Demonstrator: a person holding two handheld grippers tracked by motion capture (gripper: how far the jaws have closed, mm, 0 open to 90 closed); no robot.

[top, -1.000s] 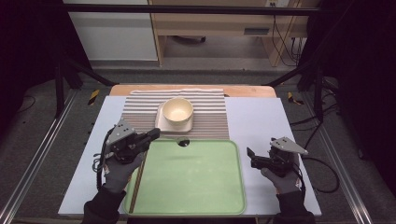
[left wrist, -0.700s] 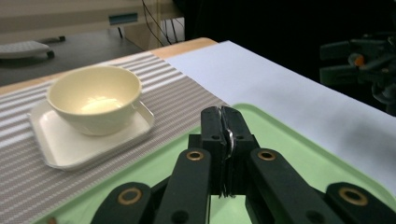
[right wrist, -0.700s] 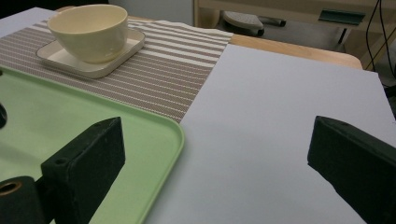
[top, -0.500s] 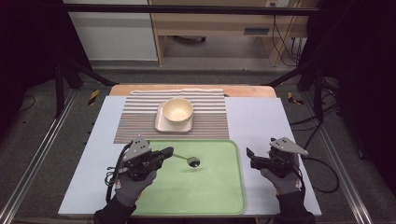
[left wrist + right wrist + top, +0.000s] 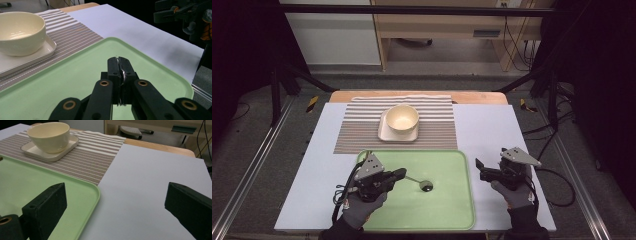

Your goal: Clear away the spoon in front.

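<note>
On the left, my left gripper (image 5: 398, 174) hung low over the near-left part of the green tray (image 5: 452, 210), jaws pressed together on the thin metal handle of a spoon (image 5: 421, 183). In the left gripper view the handle's edge showed as a bright sliver pinched between the two black pads (image 5: 113, 67). From above, the spoon reached out to the right of the jaws, its round bowl near the middle of the tray; I could not tell whether the bowl touched the tray floor or hung just above it.

I judged the spoon light, stiff and slick: polished metal gripped by a narrow edge, so it could pivot or slip between the pads if I swung quickly. A hold nearer the middle of the handle, with the flat sides against the pads, seemed the safer grip.

Farther off, beyond the tray, the cream bowl (image 5: 402, 119) sat on its small square plate (image 5: 385, 134), on the striped placemat (image 5: 357, 135).

On the right, my right gripper (image 5: 477, 169) rested above the white table (image 5: 492, 125) just beside the tray's right rim, jaws spread wide and holding nothing.
</note>
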